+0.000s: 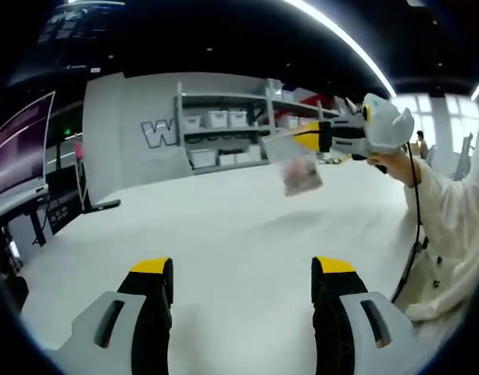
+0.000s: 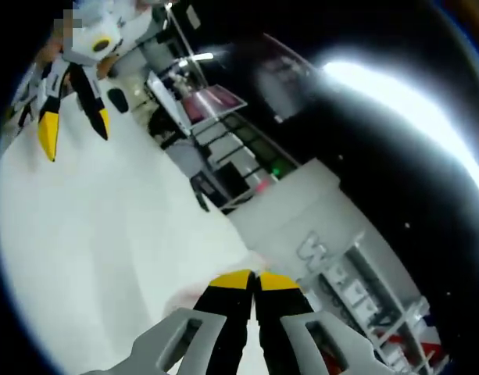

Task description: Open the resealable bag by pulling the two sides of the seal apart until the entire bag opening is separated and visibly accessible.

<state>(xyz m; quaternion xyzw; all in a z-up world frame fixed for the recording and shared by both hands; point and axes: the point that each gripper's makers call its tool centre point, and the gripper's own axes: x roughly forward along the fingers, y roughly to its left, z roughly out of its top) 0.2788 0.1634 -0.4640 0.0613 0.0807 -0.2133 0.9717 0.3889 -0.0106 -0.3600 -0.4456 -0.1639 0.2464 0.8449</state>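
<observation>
A small clear plastic resealable bag with pinkish contents (image 1: 296, 166) hung in mid-air at about two o'clock in the left gripper view, pinched by its top edge in the right hand-held gripper (image 1: 316, 138), whose yellow-tipped jaws were pressed together on it. In the right gripper view, that same right hand-held gripper (image 2: 255, 280) showed its tips meeting, with what seemed to be a blurred sliver of the bag beyond them. The left hand-held gripper (image 1: 243, 269) stood with jaws wide apart and nothing between them, well apart from the bag above the broad white worktop (image 1: 223, 234).

The risk lay in the single grip: held by one side only, the bag could swing or slip free, and a tug on both seal layers together would leave it closed. Grey shelving with white storage bins (image 1: 223, 129) stood at twelve o'clock, a large dark monitor (image 1: 20, 148) at nine; nothing lay between the open jaws and the bag.
</observation>
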